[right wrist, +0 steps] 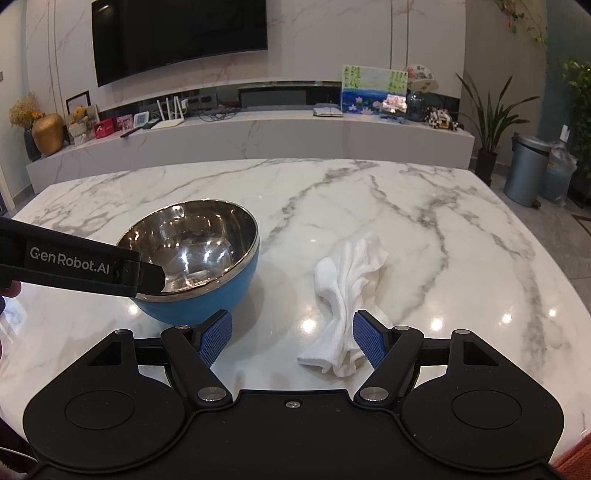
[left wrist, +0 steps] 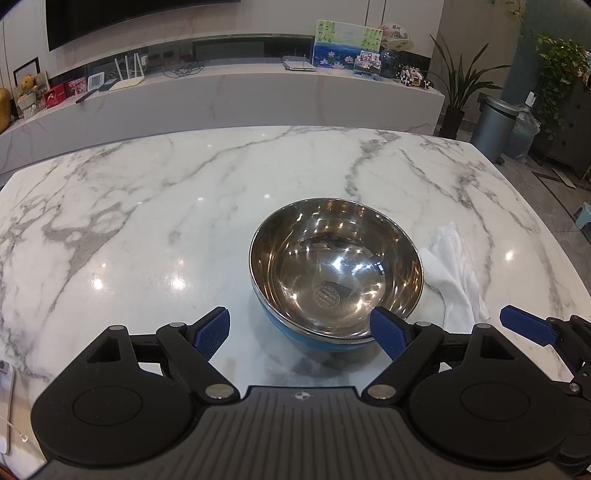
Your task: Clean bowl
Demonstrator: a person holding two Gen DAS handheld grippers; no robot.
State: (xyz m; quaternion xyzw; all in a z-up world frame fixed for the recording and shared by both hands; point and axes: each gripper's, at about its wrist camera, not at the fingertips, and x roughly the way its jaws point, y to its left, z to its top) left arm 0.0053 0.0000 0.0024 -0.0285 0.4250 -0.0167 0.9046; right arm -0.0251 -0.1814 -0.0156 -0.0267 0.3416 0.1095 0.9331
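A bowl (left wrist: 336, 269), steel inside and blue outside, is shown upright on a white marble tabletop (left wrist: 147, 206) veined in grey. A crumpled white cloth (left wrist: 458, 273) lies just beside the bowl at its 3 o'clock, apart from the rim in the right wrist view.

The left tongs (left wrist: 301, 332) are held wide apart. One blue pad is seen at the bowl's near rim, at about 5 o'clock of the bowl; the other pad hangs over bare tabletop at 7 o'clock. Whether the near pad touches the rim cannot be told. In the right wrist view the arm of the left tongs is seen reaching over the bowl's rim from 9 o'clock, and the lettering "GenRobot.AI" is read on it in white.

The right tongs (right wrist: 291, 339) are likewise held apart. The near end of the cloth (right wrist: 347, 288) lies against the inner face of the pad at 3 o'clock; the other pad stands near the bowl's (right wrist: 195, 258) blue wall.

Open tabletop is seen from 9 to 12 o'clock of the bowl, and beyond the cloth toward the rounded far edge. A round stamp is visible on the bowl's floor, its writing too small to read. A low marble shelf (right wrist: 258, 133) and a dark screen (right wrist: 177, 33) lie beyond at 12 o'clock.
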